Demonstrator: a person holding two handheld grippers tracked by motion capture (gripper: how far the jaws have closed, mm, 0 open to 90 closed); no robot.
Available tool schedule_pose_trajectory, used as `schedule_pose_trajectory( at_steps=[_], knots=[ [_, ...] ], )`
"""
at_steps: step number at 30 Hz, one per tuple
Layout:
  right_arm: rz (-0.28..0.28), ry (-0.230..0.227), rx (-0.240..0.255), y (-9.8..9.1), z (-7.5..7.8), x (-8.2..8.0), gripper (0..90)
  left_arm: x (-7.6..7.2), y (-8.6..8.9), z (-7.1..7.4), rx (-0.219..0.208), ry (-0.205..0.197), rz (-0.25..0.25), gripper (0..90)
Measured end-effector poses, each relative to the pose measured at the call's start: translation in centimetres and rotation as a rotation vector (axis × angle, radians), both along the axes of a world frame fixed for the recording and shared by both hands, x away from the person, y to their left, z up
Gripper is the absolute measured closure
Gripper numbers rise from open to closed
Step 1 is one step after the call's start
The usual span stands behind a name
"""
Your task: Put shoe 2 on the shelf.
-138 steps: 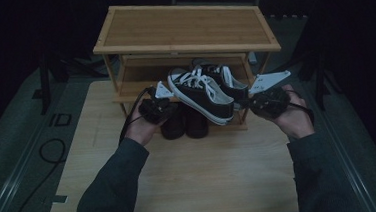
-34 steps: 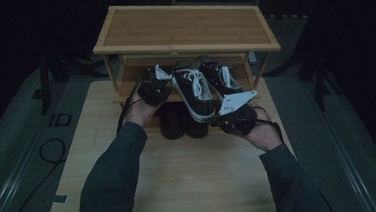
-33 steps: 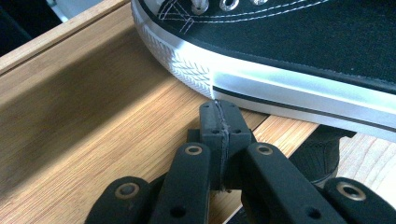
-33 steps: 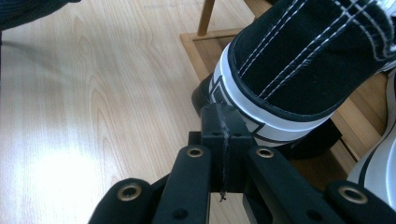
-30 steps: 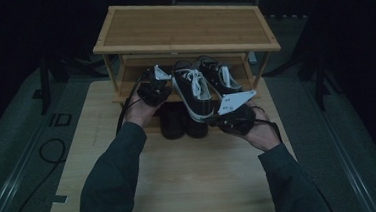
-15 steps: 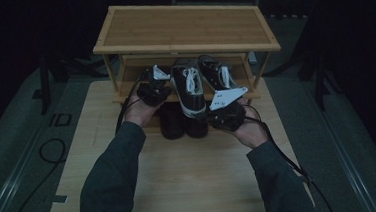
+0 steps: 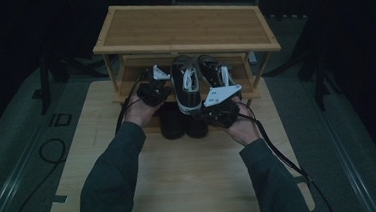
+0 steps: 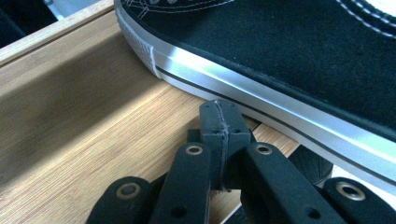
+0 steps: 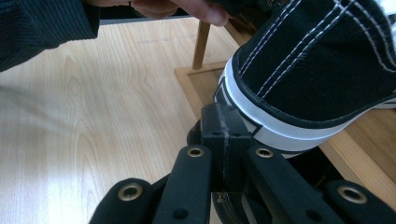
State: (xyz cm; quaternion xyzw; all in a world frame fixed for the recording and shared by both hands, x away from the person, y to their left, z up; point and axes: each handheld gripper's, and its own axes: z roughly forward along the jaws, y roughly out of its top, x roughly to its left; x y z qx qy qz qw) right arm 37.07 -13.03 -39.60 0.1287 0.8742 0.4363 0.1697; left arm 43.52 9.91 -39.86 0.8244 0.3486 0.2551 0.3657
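Since the earlier frames the right gripper [image 7: 215, 109] slid in leftward, and the black canvas sneaker with white laces [image 7: 185, 86] swung to point straight into the two-tier bamboo shoe rack [image 7: 185, 28]. It sits on the lower shelf [image 8: 70, 130], heel right at the right jaws, side sole just past the left gripper [image 7: 152, 91]. Both sets of jaws are pressed together, gripping nothing. A second black sneaker [image 7: 213, 71] sits beside it. Underneath: a pale wooden board [image 7: 180, 171] in a dark room.
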Motion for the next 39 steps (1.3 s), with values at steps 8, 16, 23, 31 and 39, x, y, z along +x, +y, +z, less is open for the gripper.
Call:
schedule_pose_trajectory(
  at_steps=[8,16,23,31,39],
  knots=[
    [-0.007,-0.003,-0.015,0.3,0.0,-0.1,90.0,-0.2,-0.2,0.1,0.046,-0.025,-0.005,90.0],
    [-0.009,-0.006,-0.077,0.9,-0.8,-0.2,89.9,-0.3,0.5,0.0,0.076,-0.053,0.009,90.0],
    [-0.013,0.008,-0.051,0.7,-1.3,-0.1,87.3,-0.2,1.0,0.0,0.031,-0.026,-0.003,90.0],
    [-0.013,0.006,-0.003,0.1,-0.8,-0.1,90.0,-0.2,1.1,0.0,0.019,-0.019,0.000,90.0],
    [-0.021,-0.022,-0.014,0.3,-0.9,-0.3,90.0,0.0,1.2,0.0,0.004,-0.001,-0.004,90.0]
  ],
)
